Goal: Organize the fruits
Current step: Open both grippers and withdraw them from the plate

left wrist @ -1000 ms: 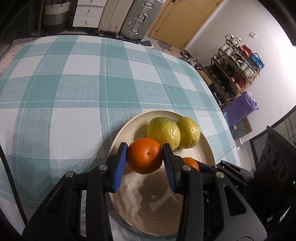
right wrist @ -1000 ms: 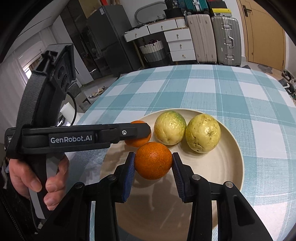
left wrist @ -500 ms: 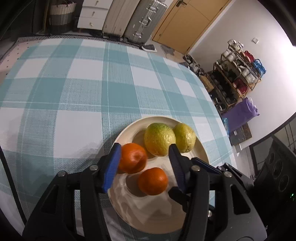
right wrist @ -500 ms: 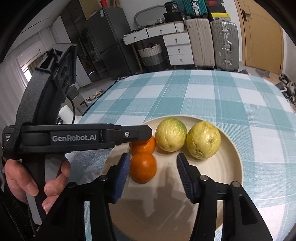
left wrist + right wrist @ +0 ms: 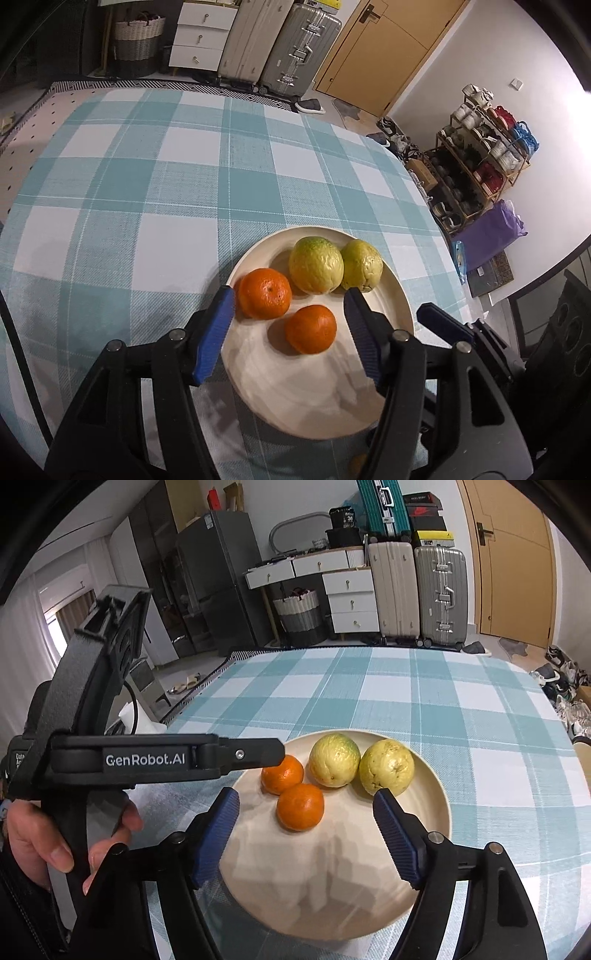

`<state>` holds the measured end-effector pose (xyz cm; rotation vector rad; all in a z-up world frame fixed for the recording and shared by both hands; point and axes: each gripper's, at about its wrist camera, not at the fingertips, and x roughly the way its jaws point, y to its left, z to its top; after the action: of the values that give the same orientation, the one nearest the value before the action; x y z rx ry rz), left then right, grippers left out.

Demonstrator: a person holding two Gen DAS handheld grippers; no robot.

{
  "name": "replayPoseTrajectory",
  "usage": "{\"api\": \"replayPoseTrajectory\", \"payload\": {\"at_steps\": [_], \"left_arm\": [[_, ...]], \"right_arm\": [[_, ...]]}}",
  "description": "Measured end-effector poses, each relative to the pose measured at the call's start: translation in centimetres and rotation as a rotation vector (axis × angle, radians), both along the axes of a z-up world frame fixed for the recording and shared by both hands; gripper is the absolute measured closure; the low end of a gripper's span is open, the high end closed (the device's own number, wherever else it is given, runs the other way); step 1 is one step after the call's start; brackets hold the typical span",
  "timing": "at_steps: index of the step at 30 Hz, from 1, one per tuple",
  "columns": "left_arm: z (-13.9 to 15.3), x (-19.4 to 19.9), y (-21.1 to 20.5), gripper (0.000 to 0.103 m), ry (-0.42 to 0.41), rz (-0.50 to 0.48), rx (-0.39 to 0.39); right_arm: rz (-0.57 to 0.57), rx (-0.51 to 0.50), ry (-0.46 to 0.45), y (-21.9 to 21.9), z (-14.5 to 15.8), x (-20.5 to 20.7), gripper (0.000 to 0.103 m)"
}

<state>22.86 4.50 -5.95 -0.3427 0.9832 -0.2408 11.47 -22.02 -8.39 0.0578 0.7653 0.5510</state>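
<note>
A cream plate (image 5: 317, 402) (image 5: 340, 897) on the checked tablecloth holds two oranges and two yellow-green guavas. In the left wrist view one orange (image 5: 264, 292) lies at the plate's left edge, the other orange (image 5: 311, 328) nearer the middle, and the guavas (image 5: 316, 264) (image 5: 360, 265) sit side by side behind them. My left gripper (image 5: 290, 310) is open and empty above the plate's near side. In the right wrist view my right gripper (image 5: 306, 812) is open and empty, just behind the near orange (image 5: 300, 806); the far orange (image 5: 282, 774) and guavas (image 5: 334, 760) (image 5: 386, 766) lie beyond.
The left gripper's black body (image 5: 147, 758) crosses the left of the right wrist view, held by a hand (image 5: 37, 842). The teal and white tablecloth (image 5: 147, 192) stretches beyond the plate. Suitcases (image 5: 417, 590), drawers and a shelf rack (image 5: 480, 155) stand off the table.
Both grippers opened and let go of their oranges, which now rest on the plate. Both grippers have pulled back and up from the fruit.
</note>
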Motion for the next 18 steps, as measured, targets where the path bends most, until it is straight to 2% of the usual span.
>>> {"api": "replayPoseTrajectory", "payload": {"at_steps": [15,18], "left_arm": [[2.6,-5.4,-0.4,0.039,-0.048,0.013,0.060],[2.9,-6.5,-0.1,0.034,-0.055,0.023,0.061]], "right_arm": [[-0.053,0.029,-0.065,-2.3,2.4,-3.6,0.018],[-0.071,0.036,-0.067,-3.0,2.6,-4.5,0.018]]}}
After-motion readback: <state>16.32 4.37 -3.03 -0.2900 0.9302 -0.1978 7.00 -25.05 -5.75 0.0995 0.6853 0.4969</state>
